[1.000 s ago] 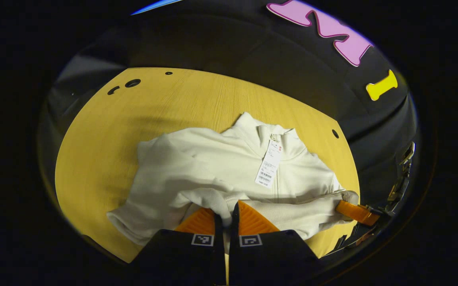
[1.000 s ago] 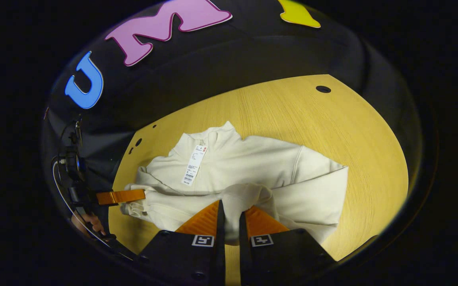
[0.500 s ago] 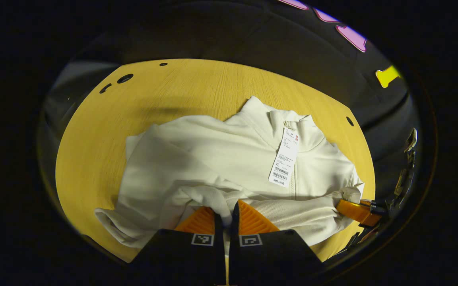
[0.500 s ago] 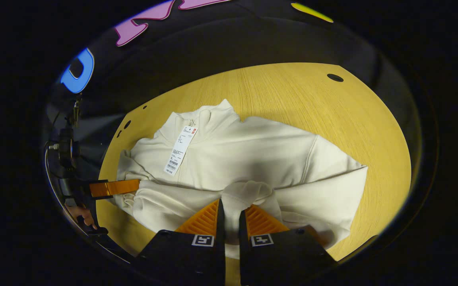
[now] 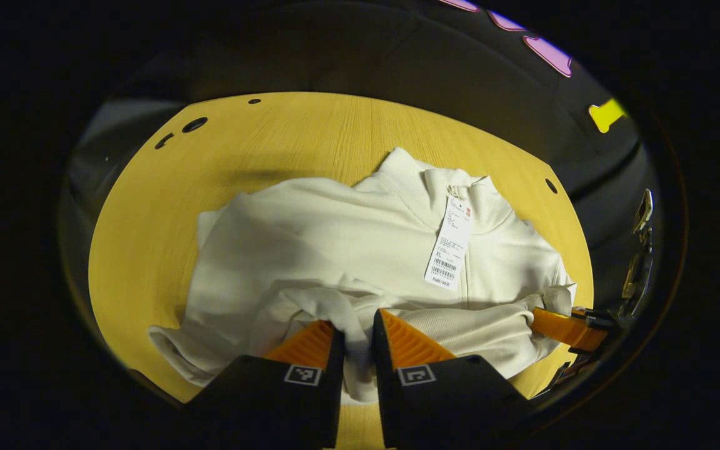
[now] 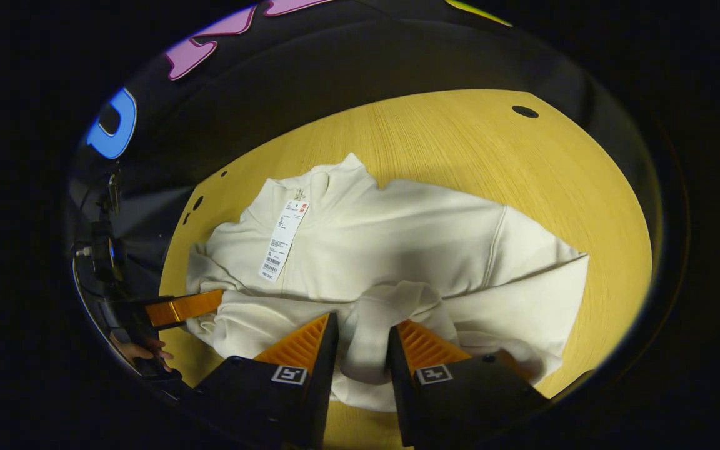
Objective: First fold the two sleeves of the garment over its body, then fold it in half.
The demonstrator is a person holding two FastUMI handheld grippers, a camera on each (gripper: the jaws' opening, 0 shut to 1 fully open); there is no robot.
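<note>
A cream zip-neck garment [image 5: 347, 237] lies on the yellow wooden table [image 5: 272, 137], collar away from me, with a white paper tag [image 5: 449, 244] on its chest. A ribbed edge runs across its near part between the two grippers. My left gripper [image 5: 355, 322] has its fingers parted with a bunch of that fabric loose between them. The right gripper [image 6: 363, 320] stands wider apart around another bunch of the garment [image 6: 397, 237]. Each gripper also shows at the other view's edge: the right gripper's finger [image 5: 560, 328] and the left gripper's finger [image 6: 185, 307].
A hand [image 6: 141, 350] holds the left gripper at the table's [image 6: 522, 169] near-left edge. Small round holes [image 5: 194, 124] mark the table's far corners. Bare wood lies beyond the collar and to both sides; the black booth wall closes the back.
Both grippers' fingers, pinched tight on the fabric before, have spread apart, the right one more. The garment has come closer and lower in both views since a second ago.
</note>
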